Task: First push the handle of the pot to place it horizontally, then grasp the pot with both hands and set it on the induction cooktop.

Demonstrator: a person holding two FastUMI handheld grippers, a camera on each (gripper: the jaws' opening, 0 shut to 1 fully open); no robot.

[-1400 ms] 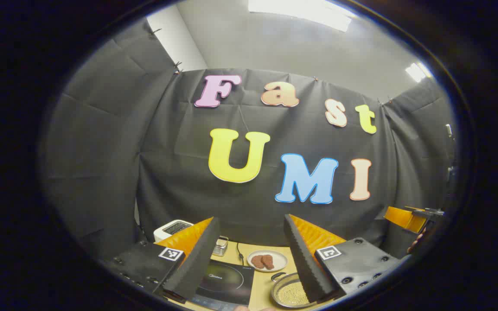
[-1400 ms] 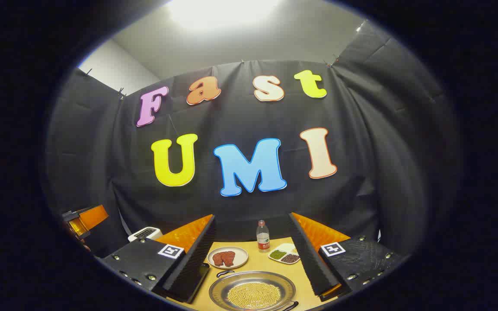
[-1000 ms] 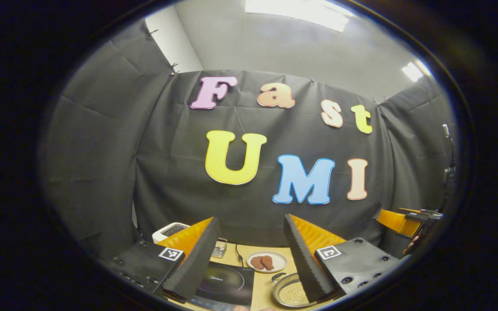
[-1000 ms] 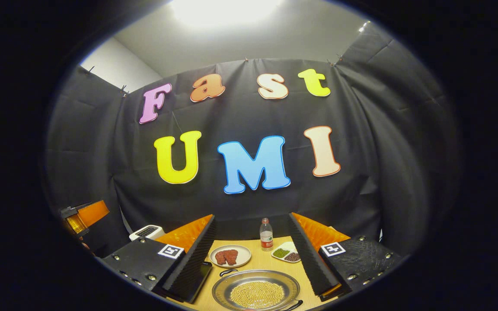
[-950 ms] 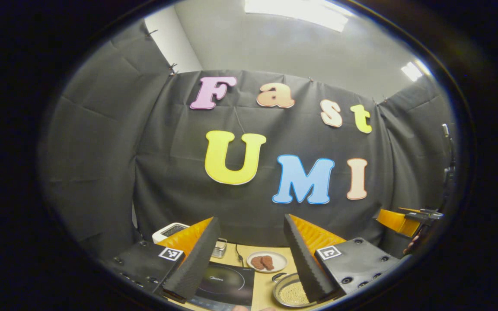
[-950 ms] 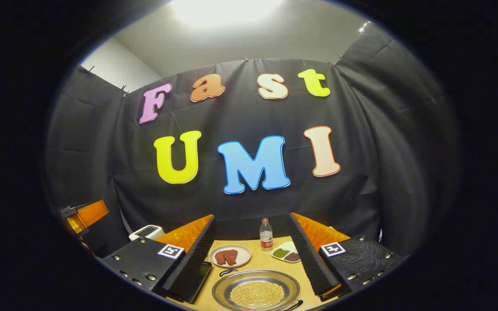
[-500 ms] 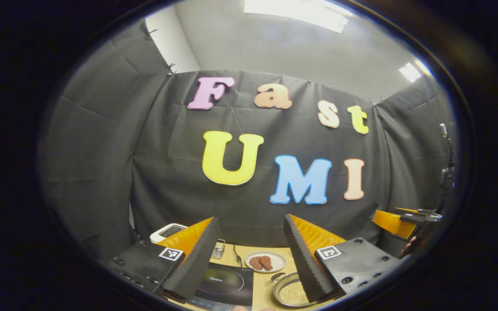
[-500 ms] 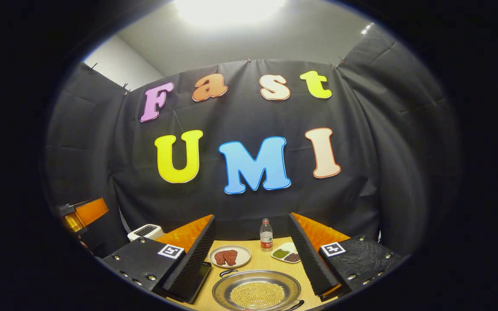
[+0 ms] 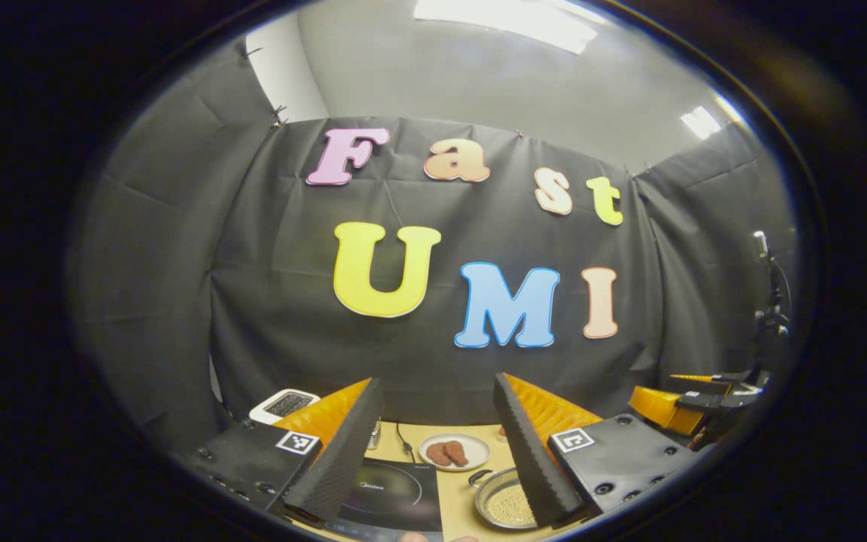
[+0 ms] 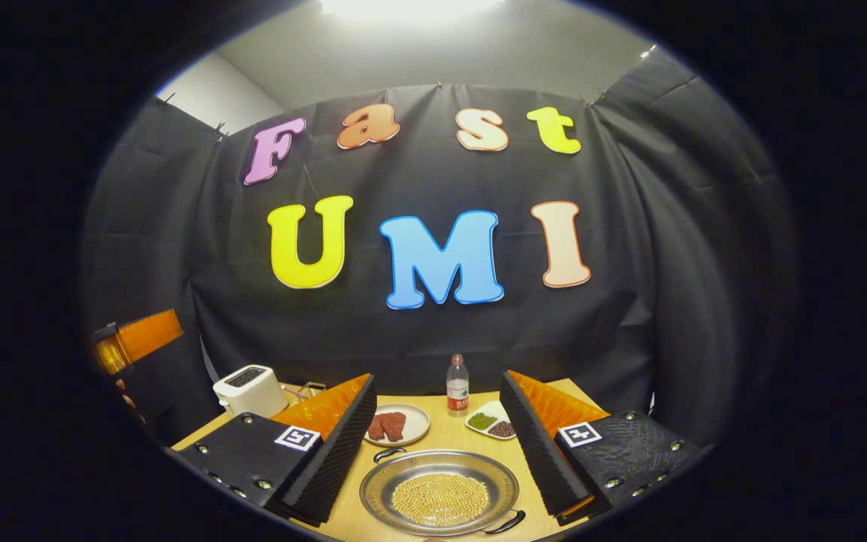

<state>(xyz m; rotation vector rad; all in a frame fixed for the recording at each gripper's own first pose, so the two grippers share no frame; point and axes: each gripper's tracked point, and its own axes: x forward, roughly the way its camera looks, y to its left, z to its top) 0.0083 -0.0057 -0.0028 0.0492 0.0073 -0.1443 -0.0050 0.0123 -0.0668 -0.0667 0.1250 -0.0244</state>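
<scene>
Shallow round steel pot (image 9: 505,506) of yellow grains sits on the wooden surface (image 9: 454,482) right of the black induction cooktop (image 9: 392,495), in the left gripper view; left gripper (image 9: 433,444) open, holding nothing. Right gripper view: pot (image 10: 439,493) sits between the spread fingers of the right gripper (image 10: 437,440), untouched; white plate of brown meat (image 10: 396,424) and clear plastic bottle (image 10: 457,385) behind.

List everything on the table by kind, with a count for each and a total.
Pot: 1
Cooktop: 1
Toaster: 1
Bottle: 1
Plate of meat: 1
Dish of beans: 1
Total: 6
</scene>
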